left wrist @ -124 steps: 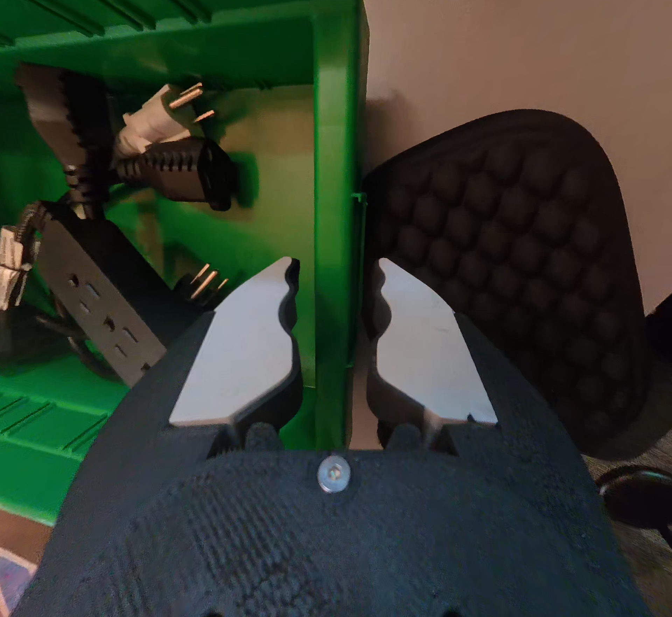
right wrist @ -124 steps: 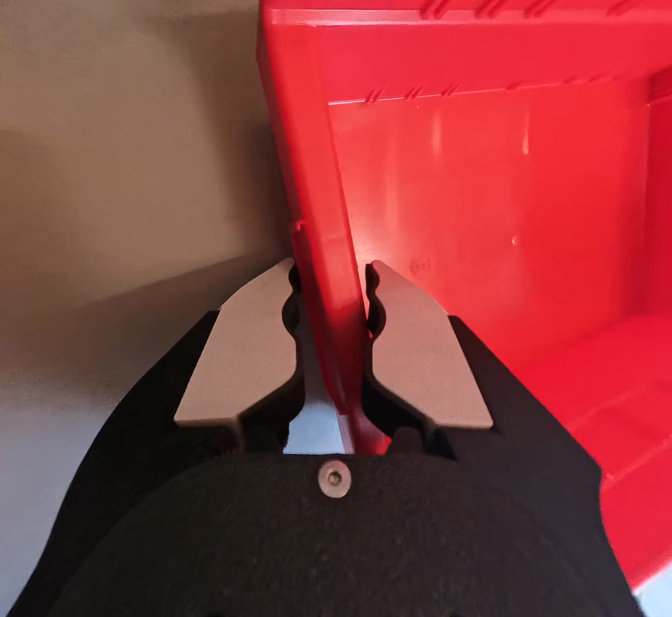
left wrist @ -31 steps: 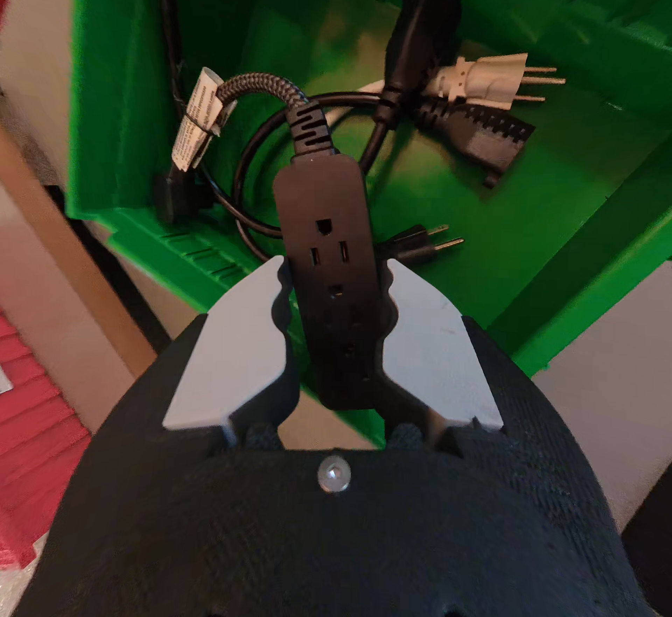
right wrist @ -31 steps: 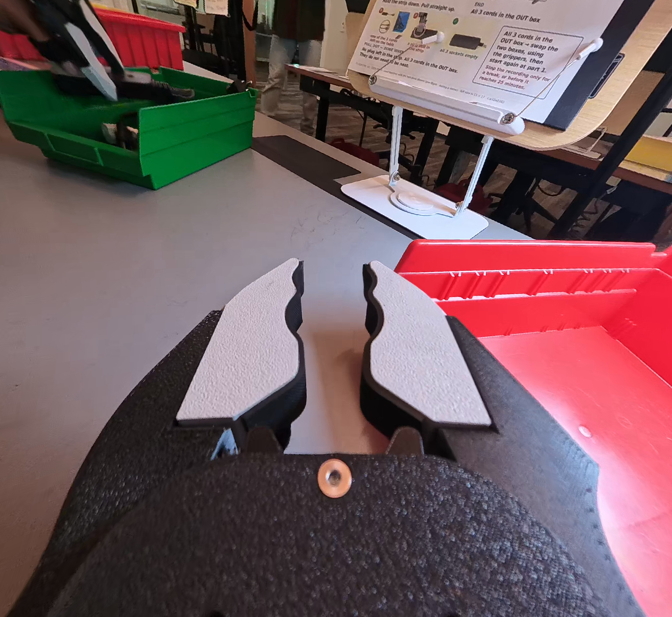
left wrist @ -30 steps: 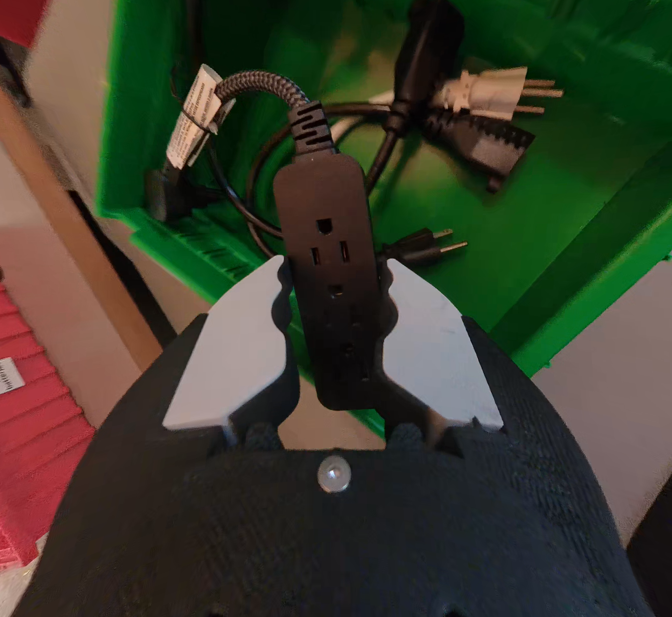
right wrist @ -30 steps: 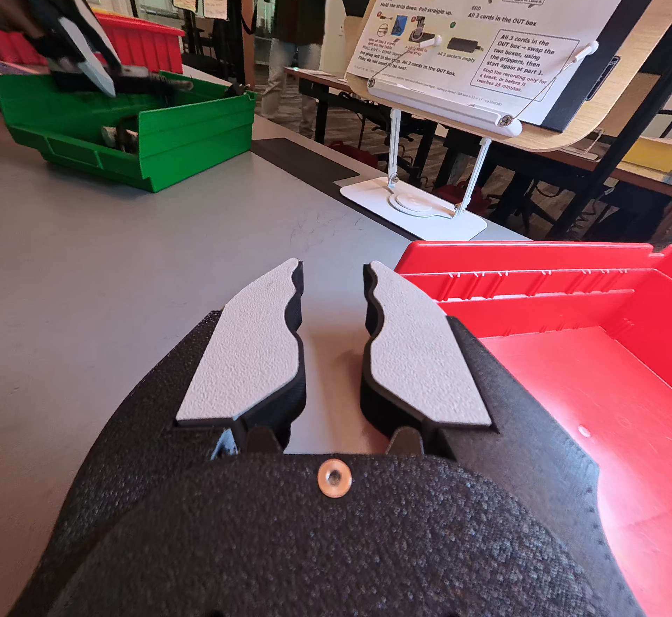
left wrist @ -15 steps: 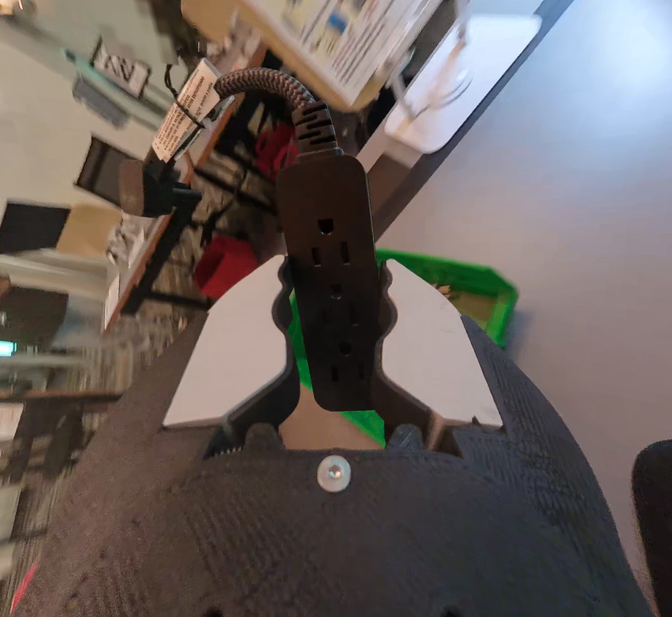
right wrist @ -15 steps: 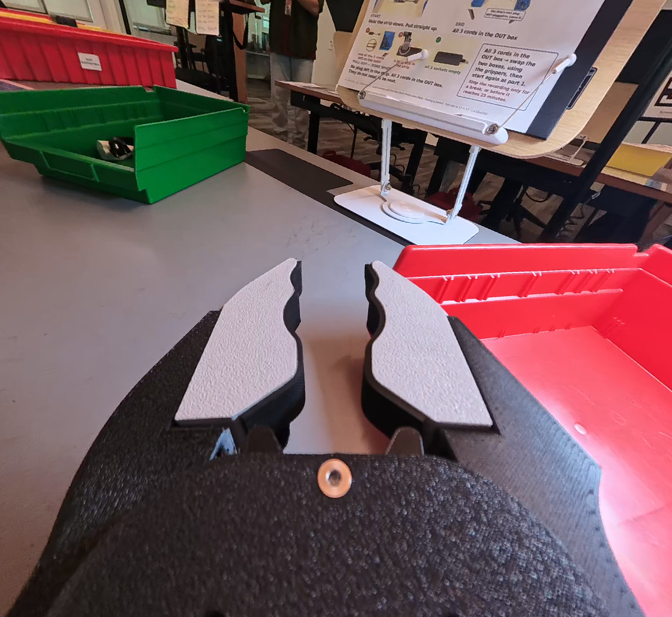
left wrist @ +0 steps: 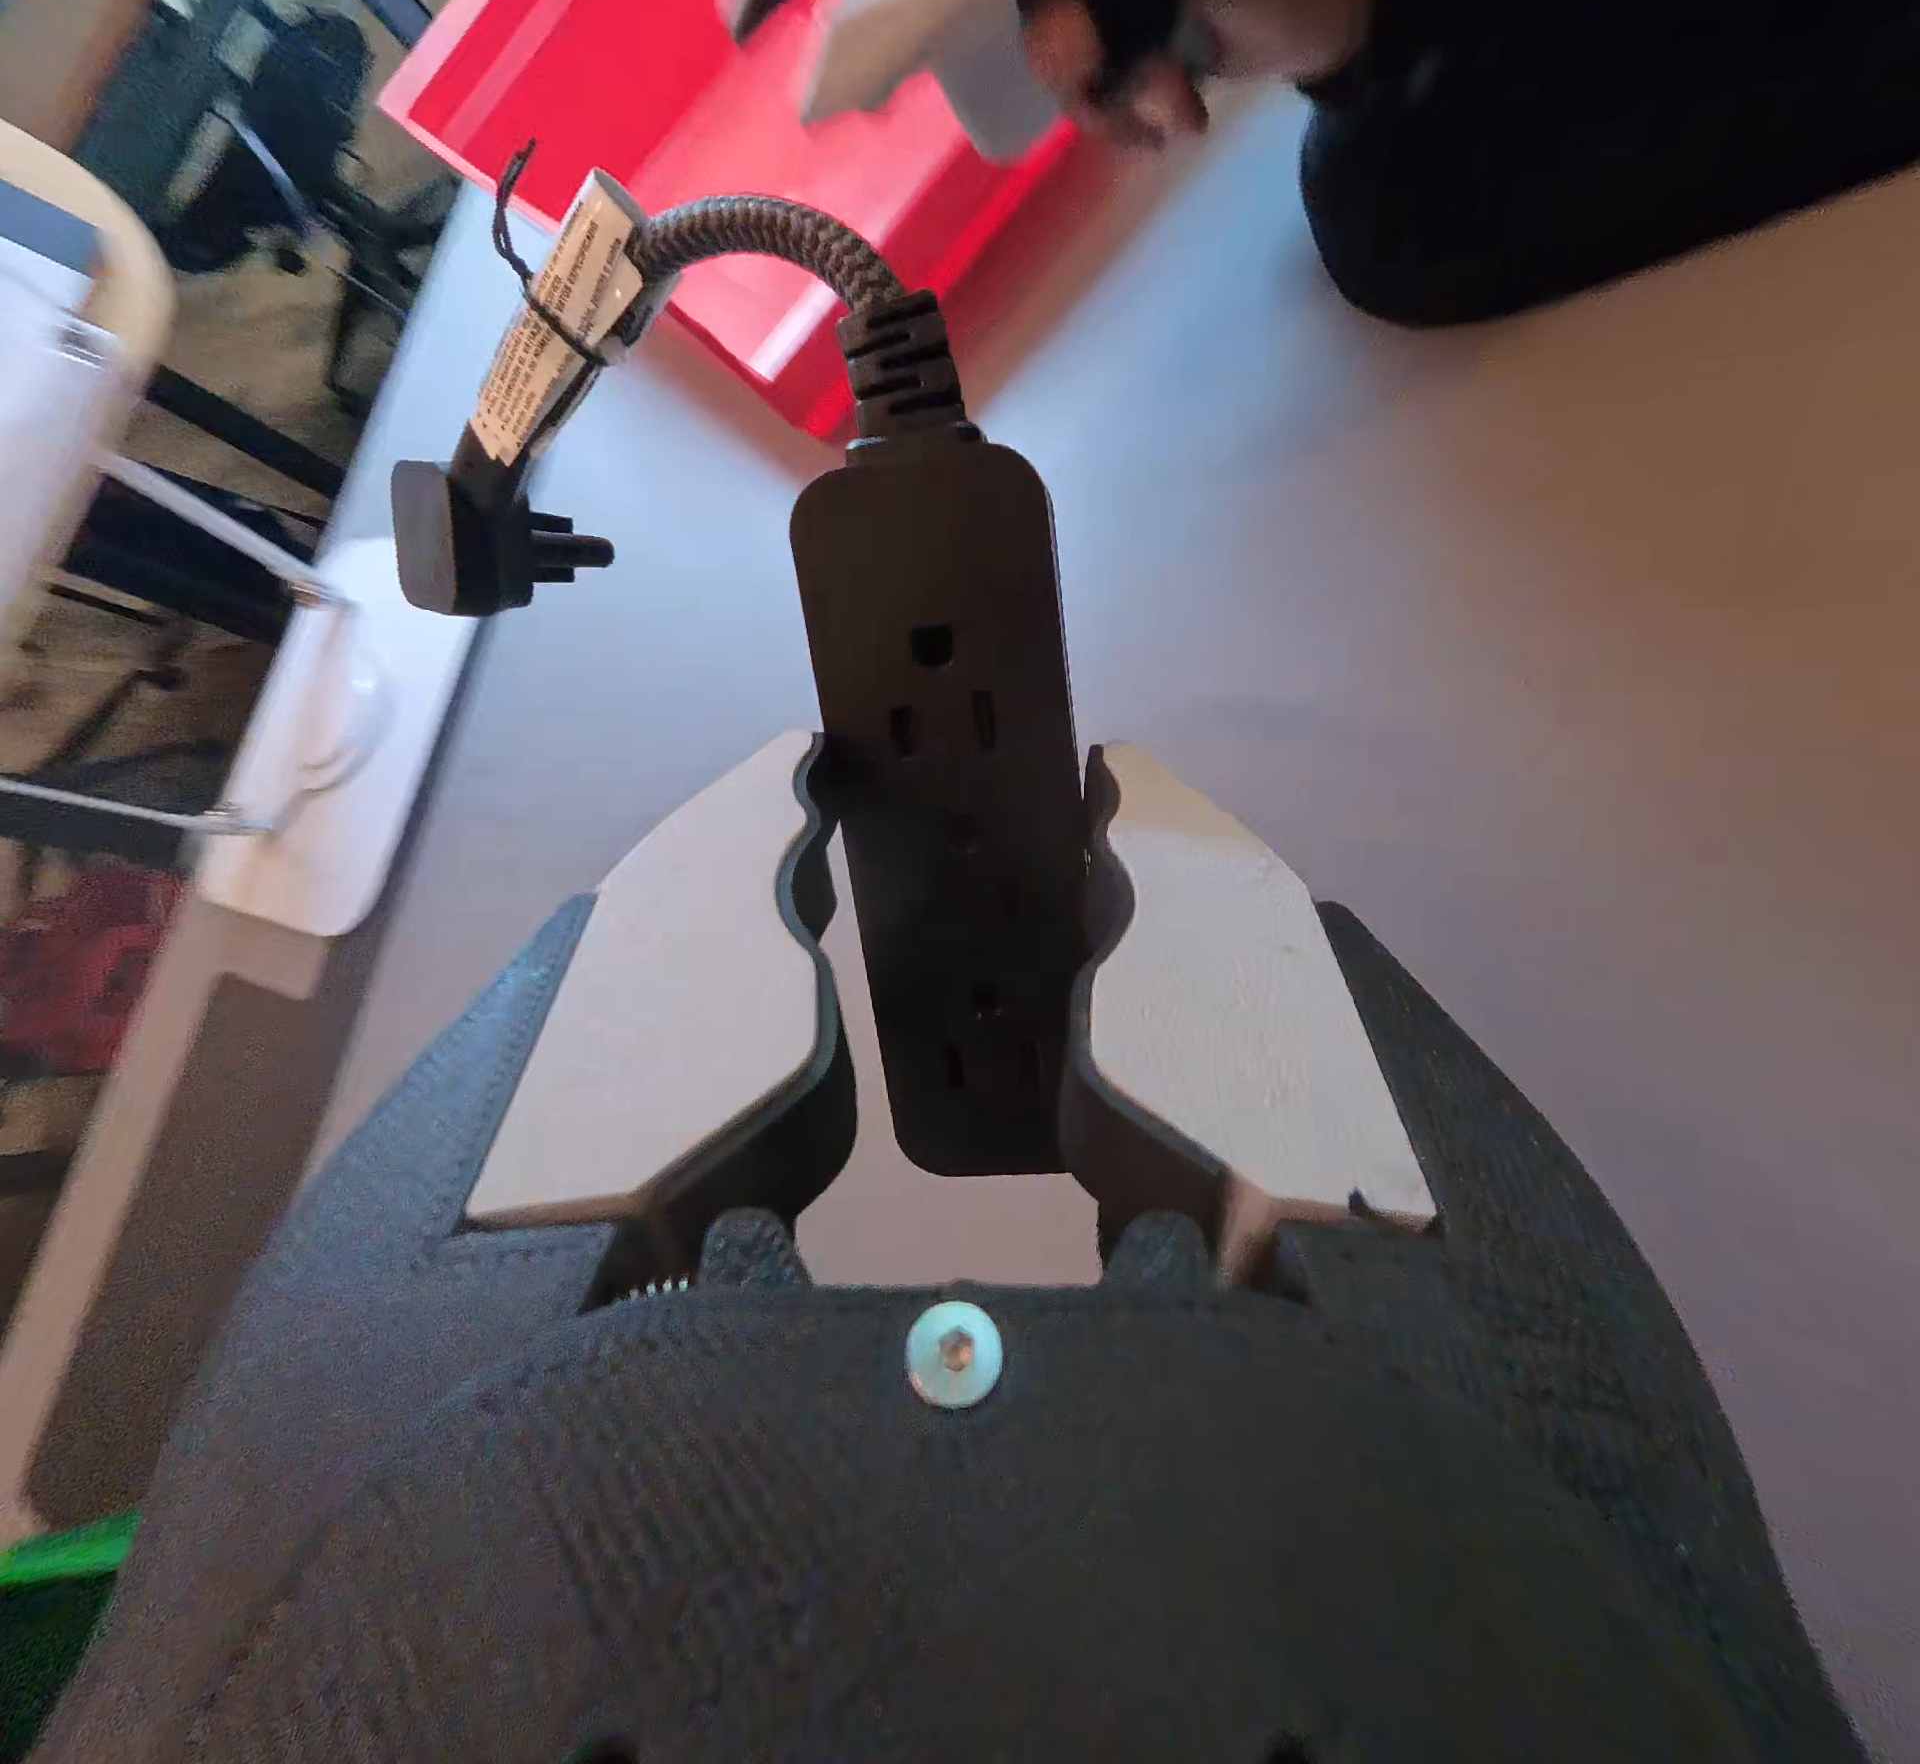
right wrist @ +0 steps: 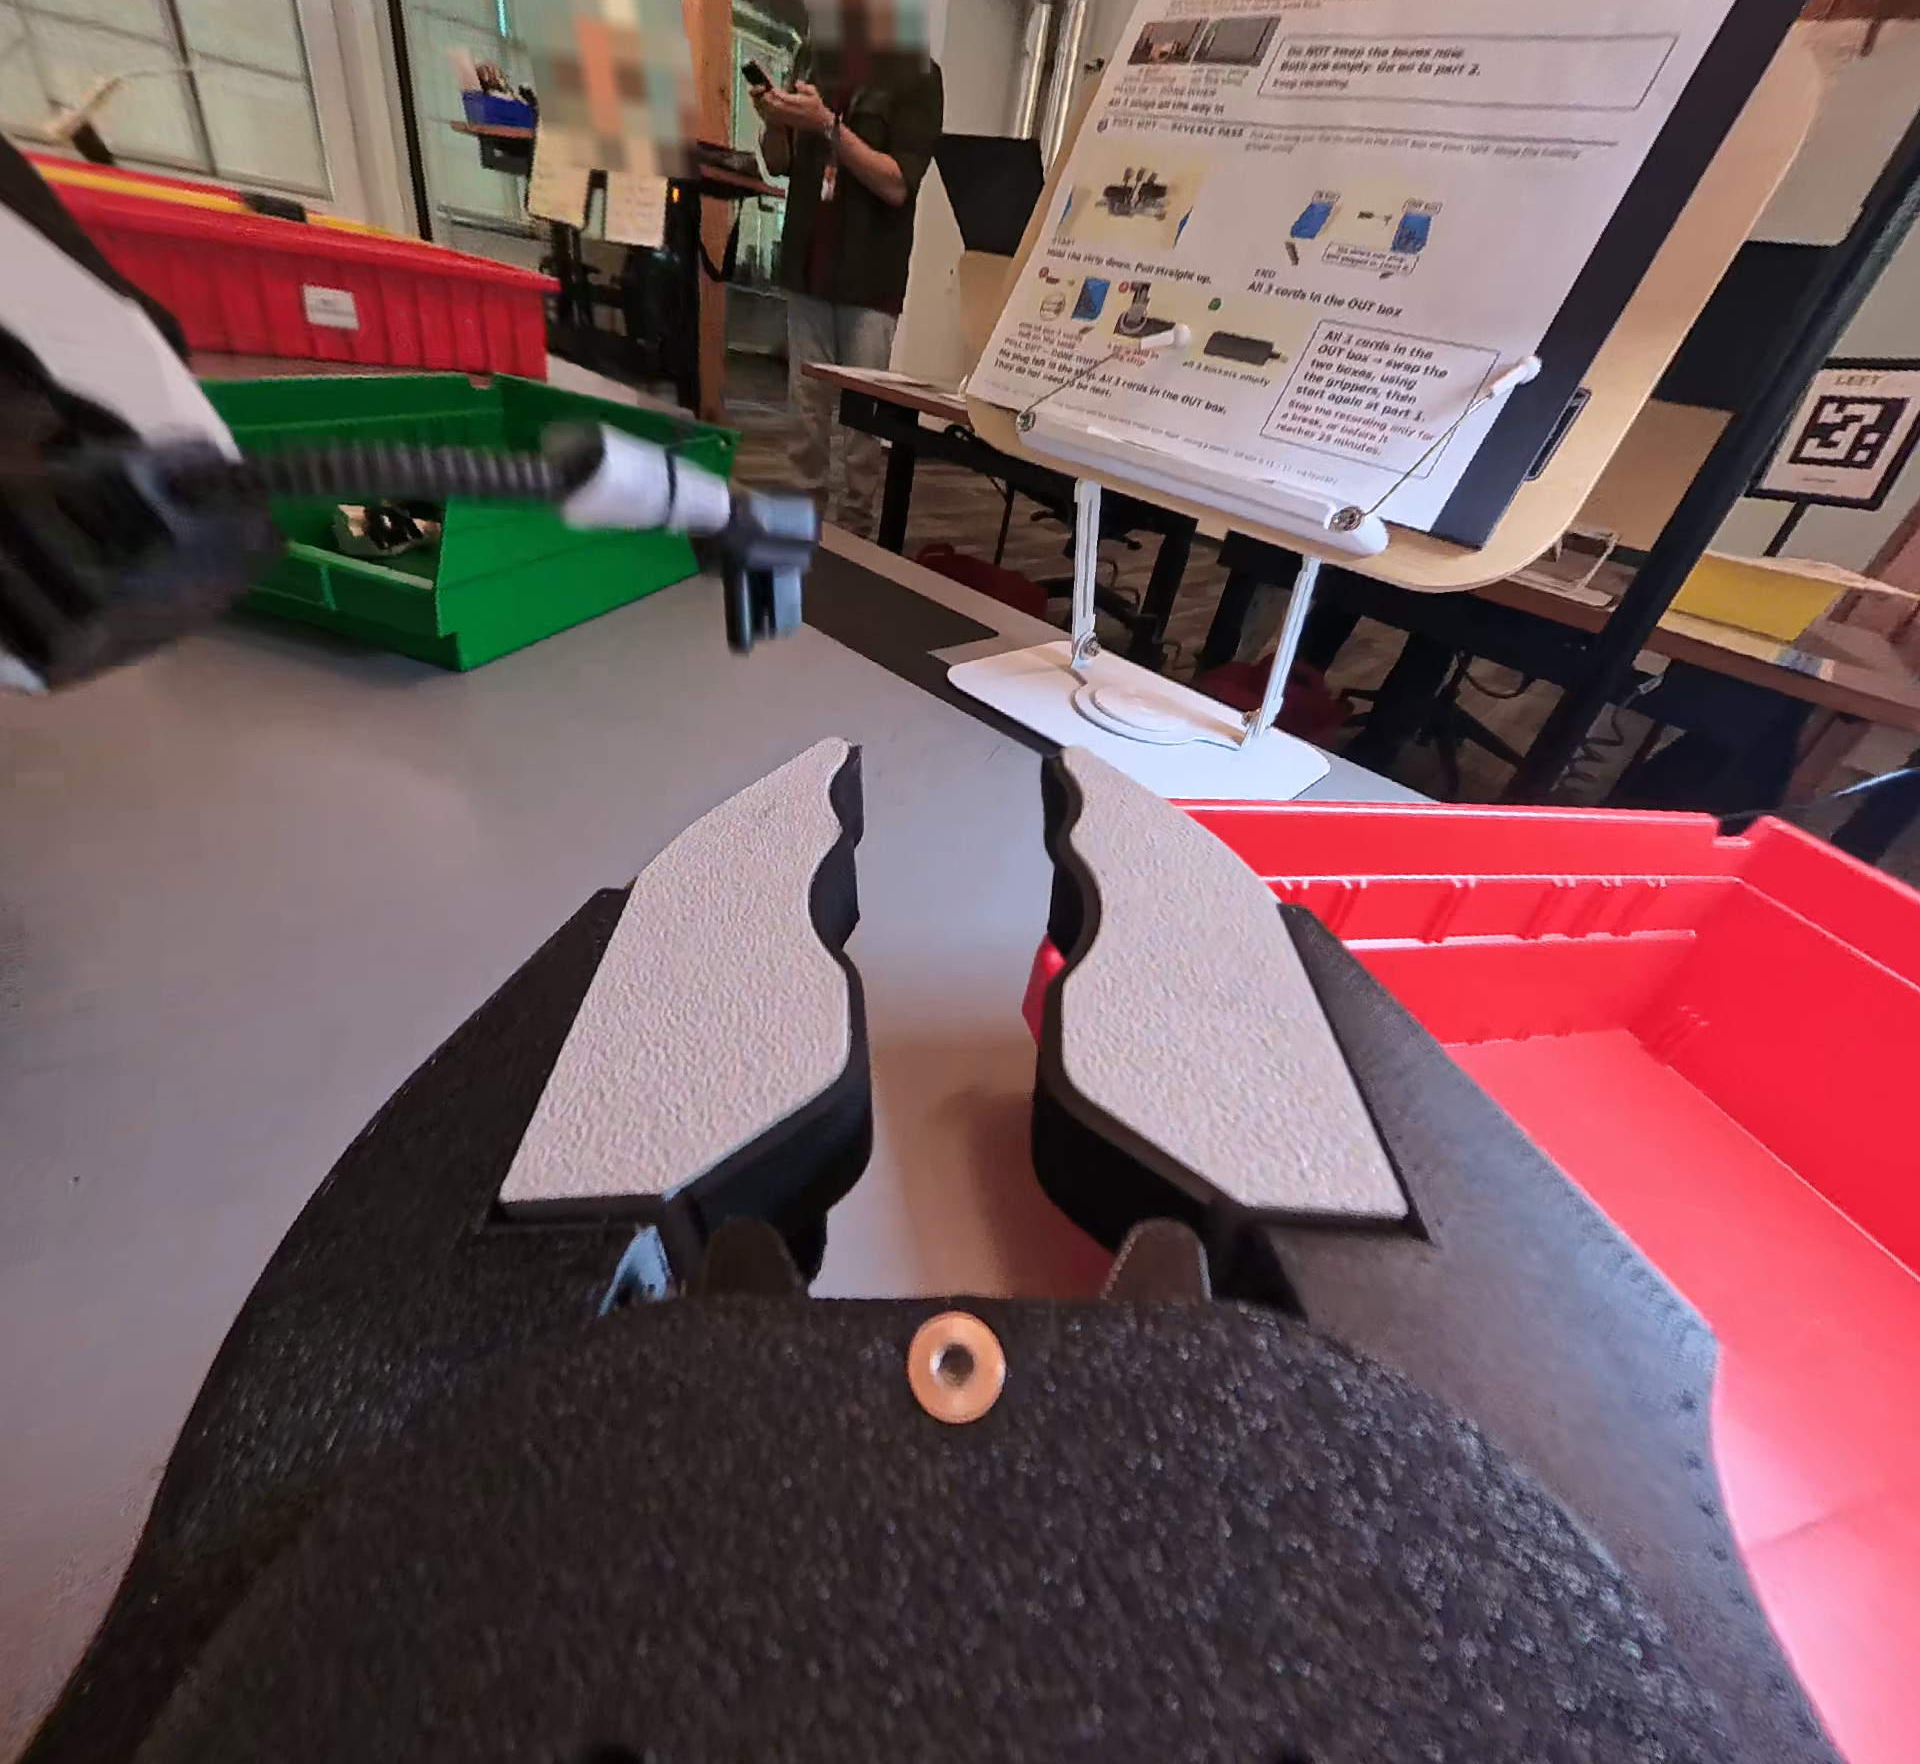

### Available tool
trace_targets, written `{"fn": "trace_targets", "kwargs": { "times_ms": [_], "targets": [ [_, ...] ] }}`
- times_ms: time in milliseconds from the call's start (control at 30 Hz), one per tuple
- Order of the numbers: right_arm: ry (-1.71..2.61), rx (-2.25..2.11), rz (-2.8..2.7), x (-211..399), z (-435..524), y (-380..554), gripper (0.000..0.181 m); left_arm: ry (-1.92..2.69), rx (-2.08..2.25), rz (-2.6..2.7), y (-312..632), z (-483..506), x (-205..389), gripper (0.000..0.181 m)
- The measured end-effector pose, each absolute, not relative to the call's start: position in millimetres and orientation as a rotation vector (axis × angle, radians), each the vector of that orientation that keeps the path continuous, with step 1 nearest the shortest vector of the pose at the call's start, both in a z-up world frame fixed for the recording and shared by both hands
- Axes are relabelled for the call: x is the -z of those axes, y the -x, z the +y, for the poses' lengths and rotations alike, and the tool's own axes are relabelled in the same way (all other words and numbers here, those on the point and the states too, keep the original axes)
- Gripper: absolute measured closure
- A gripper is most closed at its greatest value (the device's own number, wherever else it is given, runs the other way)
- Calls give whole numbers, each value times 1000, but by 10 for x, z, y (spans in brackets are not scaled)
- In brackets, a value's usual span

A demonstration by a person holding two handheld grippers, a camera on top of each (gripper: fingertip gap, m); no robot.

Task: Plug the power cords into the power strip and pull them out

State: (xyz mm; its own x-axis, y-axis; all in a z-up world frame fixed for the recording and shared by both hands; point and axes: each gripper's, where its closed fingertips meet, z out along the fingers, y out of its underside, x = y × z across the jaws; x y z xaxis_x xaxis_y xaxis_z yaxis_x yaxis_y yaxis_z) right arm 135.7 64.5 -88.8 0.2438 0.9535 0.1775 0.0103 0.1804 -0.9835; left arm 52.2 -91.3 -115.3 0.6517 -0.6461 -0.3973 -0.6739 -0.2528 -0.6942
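The left tongs (left wrist: 951, 758) clench the black power strip (left wrist: 940, 779), now carried out of the green bin (right wrist: 468, 509) over the grey table (left wrist: 1455, 675). The right tongs (right wrist: 951, 769) hang parted, empty, beside the red bin (right wrist: 1558, 935).

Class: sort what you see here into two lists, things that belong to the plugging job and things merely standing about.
Job: power strip clamped in the left gripper; its braided cord; open right gripper; green bin holding cords; red bin.

Standing about: instruction board on its white stand; person behind; far red bin.
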Motion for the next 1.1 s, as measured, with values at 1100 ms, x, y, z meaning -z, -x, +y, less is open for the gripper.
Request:
{"fn": "trace_targets", "kwargs": {
  "times_ms": [1100],
  "targets": [
    [1219, -935, -1361, 1295, 318, -1058, 150, 2135, 211, 1319, -693, -1212, 2144, 134]
  ]
}}
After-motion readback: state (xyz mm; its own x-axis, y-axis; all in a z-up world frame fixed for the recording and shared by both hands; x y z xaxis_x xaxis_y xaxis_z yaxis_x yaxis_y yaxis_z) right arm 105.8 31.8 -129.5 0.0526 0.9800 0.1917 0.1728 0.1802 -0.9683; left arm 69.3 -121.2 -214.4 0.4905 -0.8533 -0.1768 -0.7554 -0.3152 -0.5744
